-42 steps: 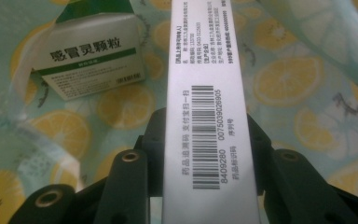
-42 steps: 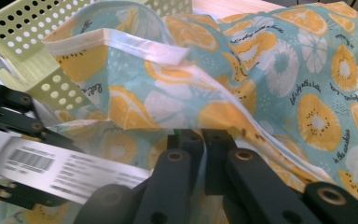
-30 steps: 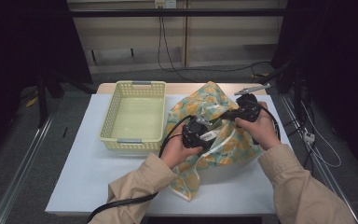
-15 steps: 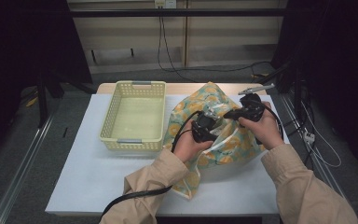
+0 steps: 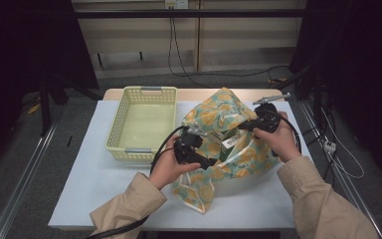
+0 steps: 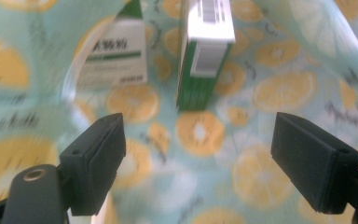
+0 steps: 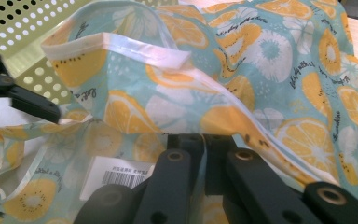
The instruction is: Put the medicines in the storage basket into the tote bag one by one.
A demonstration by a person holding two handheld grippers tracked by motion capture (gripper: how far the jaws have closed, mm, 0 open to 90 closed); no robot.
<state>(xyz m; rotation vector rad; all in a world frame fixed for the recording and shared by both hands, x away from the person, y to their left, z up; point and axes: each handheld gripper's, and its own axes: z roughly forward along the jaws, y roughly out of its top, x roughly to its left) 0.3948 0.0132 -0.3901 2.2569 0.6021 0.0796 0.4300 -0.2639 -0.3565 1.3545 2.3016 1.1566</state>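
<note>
The lemon-print bag [image 5: 229, 134] lies toward the table's [image 5: 79, 199] right edge; the right gripper [image 5: 258, 122] clamps the bag's rim; the left gripper [image 6: 198, 158], jaws just opening and wide, holds nothing, facing a green box [image 6: 200, 60] inside.

Soft cloth bag, pale turquoise with orange-slice print and white hem [image 5: 224, 134]: crumpled, mouth held open, hem pinched in the closed right claw [image 7: 205, 149]. Just beyond the wide-open left claw [image 6: 198, 158], a green-and-white barcoded carton [image 6: 205, 51] stands upright inside it, a second white-labelled box [image 6: 114, 56] beside.
</note>
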